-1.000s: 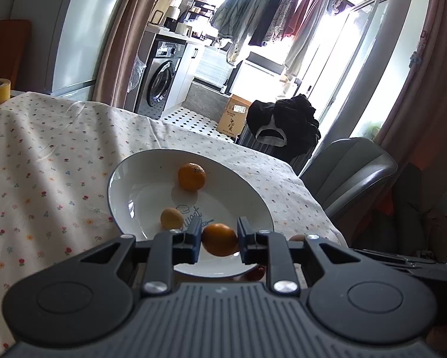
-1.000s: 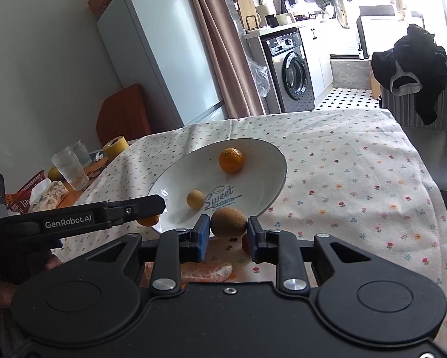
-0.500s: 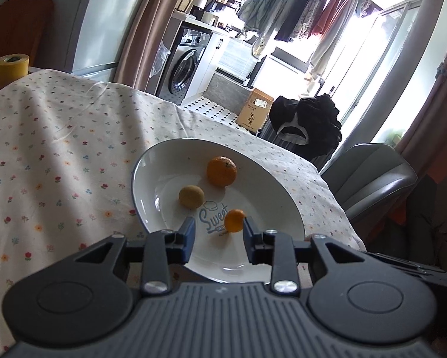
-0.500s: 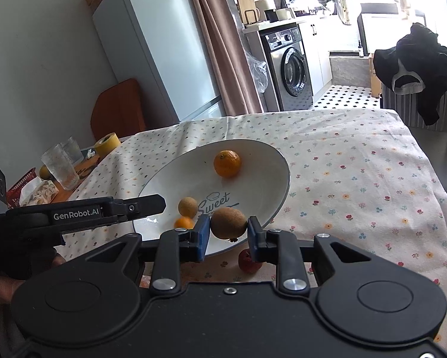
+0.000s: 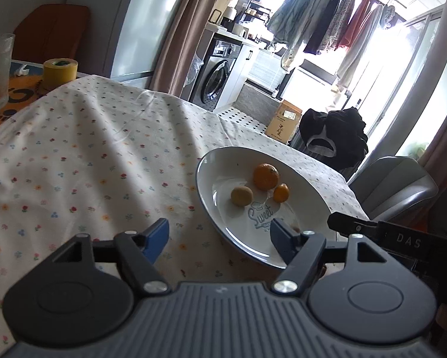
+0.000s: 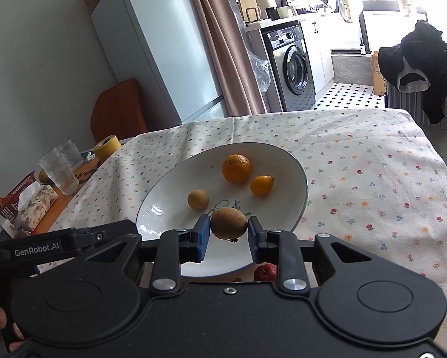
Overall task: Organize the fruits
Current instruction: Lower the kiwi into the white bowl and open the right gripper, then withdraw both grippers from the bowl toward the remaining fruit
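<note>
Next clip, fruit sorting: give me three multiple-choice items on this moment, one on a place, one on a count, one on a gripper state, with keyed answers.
1. Where is the kiwi?
A. between the right gripper's fingers, over the plate
B. on the tablecloth
C. beside the glass

2. How many fruits lie in the plate?
A. one
B. three
C. five

3. How is the left gripper?
A. shut on an orange
B. shut, empty
C. open, empty

Answers:
1 A: the right gripper clamps it above the plate's near part.
2 B: an orange, a small orange fruit and a small brownish fruit.
3 C: its fingers stand wide apart with nothing between.
</note>
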The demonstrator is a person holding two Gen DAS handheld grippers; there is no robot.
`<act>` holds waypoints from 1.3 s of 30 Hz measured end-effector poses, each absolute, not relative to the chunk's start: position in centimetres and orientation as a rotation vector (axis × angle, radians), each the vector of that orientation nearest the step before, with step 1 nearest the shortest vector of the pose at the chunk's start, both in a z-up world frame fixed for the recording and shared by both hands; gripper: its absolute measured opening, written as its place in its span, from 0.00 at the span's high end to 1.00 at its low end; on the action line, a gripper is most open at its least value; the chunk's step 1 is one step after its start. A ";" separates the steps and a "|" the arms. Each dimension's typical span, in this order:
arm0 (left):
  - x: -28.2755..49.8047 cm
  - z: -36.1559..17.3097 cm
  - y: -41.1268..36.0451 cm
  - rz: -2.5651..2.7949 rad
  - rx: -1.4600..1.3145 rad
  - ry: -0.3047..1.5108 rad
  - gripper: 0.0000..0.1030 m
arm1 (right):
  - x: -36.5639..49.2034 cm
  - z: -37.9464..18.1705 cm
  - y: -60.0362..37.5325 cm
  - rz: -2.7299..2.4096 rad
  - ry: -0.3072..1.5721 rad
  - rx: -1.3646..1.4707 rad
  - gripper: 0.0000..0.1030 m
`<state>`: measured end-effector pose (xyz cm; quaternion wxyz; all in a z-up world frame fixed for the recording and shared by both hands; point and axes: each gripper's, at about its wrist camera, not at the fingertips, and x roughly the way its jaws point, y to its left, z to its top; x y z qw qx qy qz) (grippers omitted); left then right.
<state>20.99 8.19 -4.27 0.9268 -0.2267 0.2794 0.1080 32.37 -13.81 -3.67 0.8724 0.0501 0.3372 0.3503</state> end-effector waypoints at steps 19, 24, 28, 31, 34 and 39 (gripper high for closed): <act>17.3 -3.1 6.9 0.247 -0.466 0.545 0.14 | 28.6 -2.2 -14.8 0.677 0.649 0.095 0.04; 16.2 -2.9 6.0 0.271 -0.444 0.538 0.13 | 27.2 -2.1 -15.4 0.689 0.633 0.072 0.00; 15.3 -2.9 5.5 0.268 -0.446 0.526 0.12 | 26.6 -2.4 -15.9 0.687 0.652 0.074 0.00; 14.9 -2.8 5.2 0.265 -0.449 0.521 0.12 | 26.1 -2.6 -16.3 0.685 0.657 0.064 0.00; 14.4 -2.6 4.7 0.264 -0.441 0.510 0.12 | 25.5 -2.7 -16.8 0.678 0.664 0.060 0.00; 13.4 -2.4 3.6 0.247 -0.430 0.503 0.12 | 24.3 -2.4 -17.8 0.686 0.653 0.039 0.00</act>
